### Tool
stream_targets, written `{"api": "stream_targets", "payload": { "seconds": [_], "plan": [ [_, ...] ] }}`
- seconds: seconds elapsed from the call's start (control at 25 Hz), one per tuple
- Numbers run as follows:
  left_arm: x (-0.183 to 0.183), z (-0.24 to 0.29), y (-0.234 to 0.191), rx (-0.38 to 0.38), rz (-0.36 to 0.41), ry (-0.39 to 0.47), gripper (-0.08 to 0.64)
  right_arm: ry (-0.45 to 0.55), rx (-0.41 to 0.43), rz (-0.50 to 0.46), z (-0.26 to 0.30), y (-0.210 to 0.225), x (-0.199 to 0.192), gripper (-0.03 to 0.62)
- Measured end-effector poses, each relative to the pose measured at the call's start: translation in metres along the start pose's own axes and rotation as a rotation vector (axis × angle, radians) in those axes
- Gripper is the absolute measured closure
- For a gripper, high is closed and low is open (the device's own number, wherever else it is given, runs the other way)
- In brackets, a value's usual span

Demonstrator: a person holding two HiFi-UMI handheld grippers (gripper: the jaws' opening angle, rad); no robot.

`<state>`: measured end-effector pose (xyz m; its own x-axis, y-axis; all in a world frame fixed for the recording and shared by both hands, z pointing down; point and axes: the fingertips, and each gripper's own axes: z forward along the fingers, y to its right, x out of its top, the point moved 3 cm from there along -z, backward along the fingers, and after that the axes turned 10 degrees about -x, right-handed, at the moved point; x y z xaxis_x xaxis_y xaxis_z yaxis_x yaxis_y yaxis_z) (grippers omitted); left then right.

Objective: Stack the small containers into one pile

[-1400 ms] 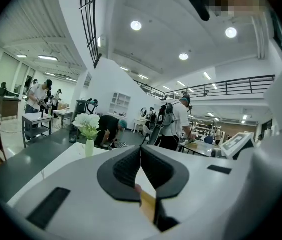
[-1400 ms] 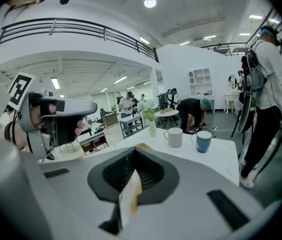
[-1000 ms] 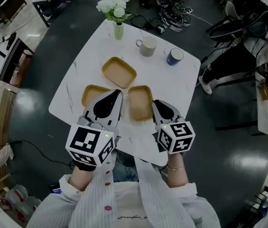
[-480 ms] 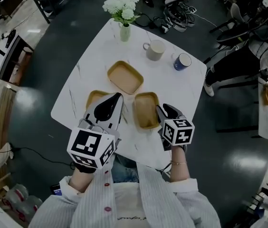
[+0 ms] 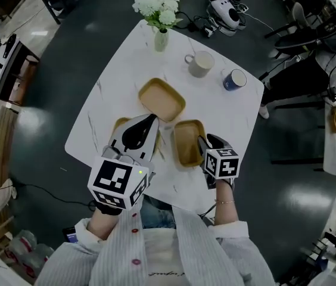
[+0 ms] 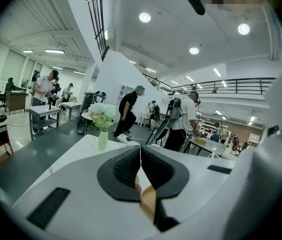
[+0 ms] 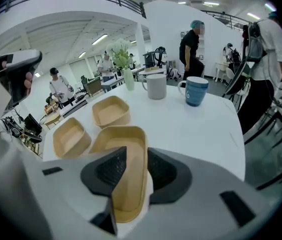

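Tubs, three, shallow and tan, matte with rounded corners, sit apart on white marble-look table [image 5: 215,109]. At near right, nearest tub [image 7: 131,144]: right gripper [image 7: 137,159] spread, jaws just been opening, tub's right wall between them, unpinched. At near left, left gripper [image 6: 140,159] pressed together over left tub [image 7: 70,136]; head view half hides it, right gripper view shows it whole. Behind both, far tub [image 5: 161,99]. Far edge: white mug [image 5: 201,64], blue mug [image 5: 235,79], vase [image 5: 161,39] of white flowers. Only left gripper view shows people [image 6: 127,109] standing in the hall
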<state>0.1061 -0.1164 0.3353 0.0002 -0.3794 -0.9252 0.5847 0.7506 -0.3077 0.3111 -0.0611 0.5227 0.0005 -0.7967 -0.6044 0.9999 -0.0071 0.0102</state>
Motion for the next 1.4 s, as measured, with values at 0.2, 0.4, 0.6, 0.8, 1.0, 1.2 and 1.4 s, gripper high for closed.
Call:
{"api": "stream_targets", "payload": {
  "seconds": [0.2, 0.4, 0.6, 0.8, 1.0, 1.2, 1.4],
  "plan": [
    [-0.003, -0.002, -0.008, 0.001, -0.008, -0.012, 0.541, -0.063, -0.017, 0.0, 0.012, 0.003, -0.013, 0.468],
    [-0.004, -0.005, -0.015, 0.01, -0.012, -0.018, 0.541, -0.11, -0.047, -0.023, 0.019, 0.006, -0.023, 0.504],
    [-0.003, -0.01, -0.02, 0.017, -0.011, -0.017, 0.541, -0.107, -0.057, -0.03, 0.019, 0.005, -0.023, 0.559],
    [0.001, -0.014, -0.025, 0.022, -0.008, -0.011, 0.541, -0.088, -0.043, -0.004, 0.015, 0.002, -0.018, 0.566],
    [0.004, -0.017, -0.029, 0.021, -0.005, -0.006, 0.541, -0.051, -0.031, 0.003, 0.006, -0.001, -0.003, 0.568],
    [0.007, -0.024, -0.033, 0.015, 0.0, 0.003, 0.541, -0.022, -0.018, 0.002, -0.006, -0.008, 0.009, 0.569],
    [0.012, -0.029, -0.044, 0.017, 0.0, 0.015, 0.541, 0.013, -0.01, -0.015, -0.016, -0.017, 0.028, 0.569]
  ]
}}
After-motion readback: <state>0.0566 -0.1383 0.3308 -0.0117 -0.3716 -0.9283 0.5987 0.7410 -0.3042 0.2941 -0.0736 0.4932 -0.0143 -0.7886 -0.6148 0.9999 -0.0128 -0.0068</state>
